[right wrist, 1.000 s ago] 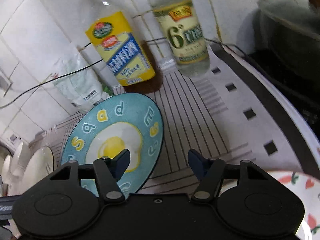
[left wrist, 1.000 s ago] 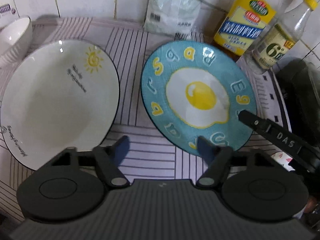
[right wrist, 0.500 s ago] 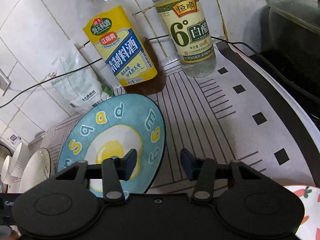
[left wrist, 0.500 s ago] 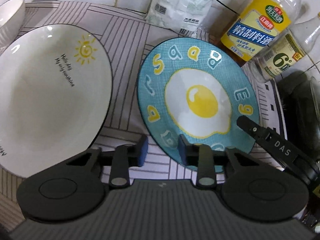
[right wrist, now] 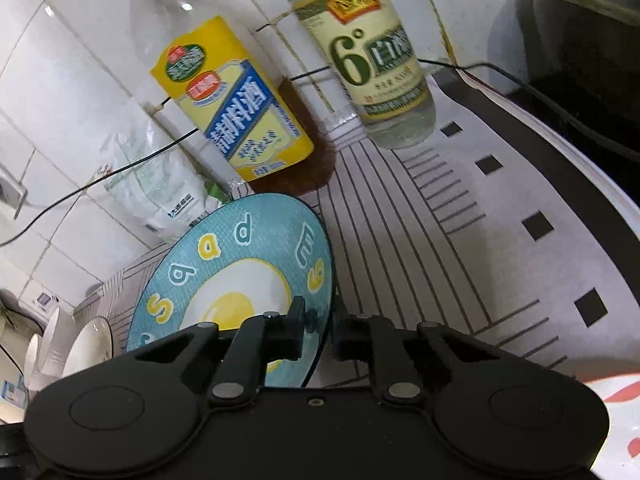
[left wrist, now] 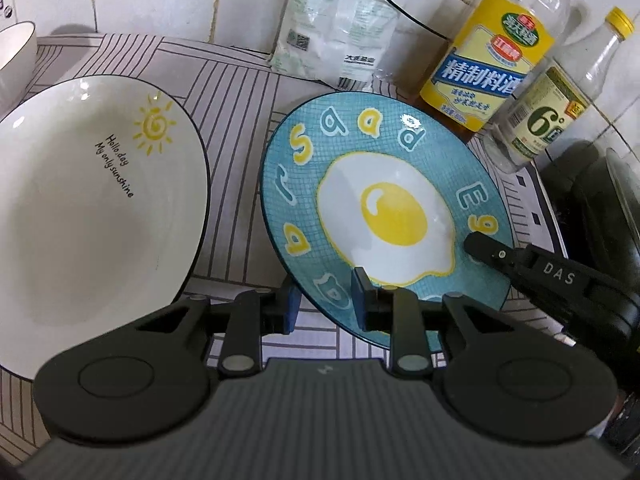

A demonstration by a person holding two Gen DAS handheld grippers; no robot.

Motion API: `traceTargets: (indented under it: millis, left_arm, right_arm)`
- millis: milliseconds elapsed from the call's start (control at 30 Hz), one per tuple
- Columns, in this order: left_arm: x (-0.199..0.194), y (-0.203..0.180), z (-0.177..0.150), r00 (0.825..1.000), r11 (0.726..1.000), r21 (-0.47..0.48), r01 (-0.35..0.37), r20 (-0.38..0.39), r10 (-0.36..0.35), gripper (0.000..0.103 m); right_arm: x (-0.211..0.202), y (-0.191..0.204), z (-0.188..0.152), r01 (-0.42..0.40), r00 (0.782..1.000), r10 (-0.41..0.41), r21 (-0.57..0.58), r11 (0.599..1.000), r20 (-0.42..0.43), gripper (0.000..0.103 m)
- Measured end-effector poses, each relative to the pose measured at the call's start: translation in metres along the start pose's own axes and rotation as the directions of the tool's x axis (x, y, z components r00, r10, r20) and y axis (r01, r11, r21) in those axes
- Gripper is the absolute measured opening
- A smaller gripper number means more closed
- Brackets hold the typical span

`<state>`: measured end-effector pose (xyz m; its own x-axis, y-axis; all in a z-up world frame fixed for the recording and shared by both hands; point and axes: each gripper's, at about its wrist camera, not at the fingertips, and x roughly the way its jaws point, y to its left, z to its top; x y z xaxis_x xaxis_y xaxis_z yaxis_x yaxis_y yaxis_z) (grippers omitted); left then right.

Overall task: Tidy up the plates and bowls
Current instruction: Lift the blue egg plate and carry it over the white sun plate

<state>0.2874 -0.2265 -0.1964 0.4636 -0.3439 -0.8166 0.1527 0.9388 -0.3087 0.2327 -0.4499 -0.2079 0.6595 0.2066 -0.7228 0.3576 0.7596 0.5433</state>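
A blue plate (left wrist: 384, 216) with a fried-egg picture and yellow letters lies on the striped mat. My left gripper (left wrist: 326, 300) is shut on its near-left rim, one blue pad under the rim and one on top. My right gripper (right wrist: 320, 332) grips the same blue plate (right wrist: 224, 264) at its right rim, jaws closing tight with the rim between the pads. One of its black fingers (left wrist: 484, 246) shows in the left wrist view, lying on the plate's right edge. A white plate (left wrist: 92, 208) with a sun drawing lies to the left, untouched.
A white bowl (left wrist: 16, 52) stands at the far left. Against the tiled wall are a white bag (left wrist: 340, 20), a yellow-labelled bottle (left wrist: 492, 68) and a vinegar bottle (left wrist: 560, 112). A dark appliance (left wrist: 592, 200) is at the right; a red-patterned plate (right wrist: 616, 412) lies near right.
Both grippers went from wide open to shut on the blue plate's rim, the left on the near-left edge, the right on the right edge. Neither hand shifted much.
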Motion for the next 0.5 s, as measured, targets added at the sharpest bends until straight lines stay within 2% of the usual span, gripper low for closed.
traceTargets:
  millis: [100,200,267,367,500]
  left_arm:
    - [-0.004,0.0,0.005,1.0,1.0,0.02,-0.01,-0.013,0.01,0.026]
    - [-0.017,-0.008,0.006,0.998,0.992,0.11,-0.055,0.037,0.051,0.026]
    - [-0.023,-0.012,0.005,0.995,0.986,0.141,-0.084,0.058,0.076,0.026]
    - [-0.029,-0.006,0.005,0.997,0.988,0.138,-0.069,0.034,0.065,0.026]
    - [-0.044,-0.002,0.001,0.997,0.985,0.16,-0.069,0.042,0.063,0.026]
  right_arm:
    - [-0.004,0.003,-0.001,-0.004,1.0,0.004,-0.02,1.0,0.004,0.015]
    - [-0.013,0.009,-0.002,-0.018,1.0,0.019,-0.063,0.998,0.012,0.015]
    - [-0.015,0.019,-0.004,0.011,1.0,-0.011,-0.11,0.994,-0.001,0.016]
    - [-0.018,0.022,-0.007,-0.001,1.0,0.0,-0.103,0.995,-0.008,0.016]
    - [-0.027,0.029,-0.015,-0.005,1.0,0.006,-0.114,0.994,0.002,0.017]
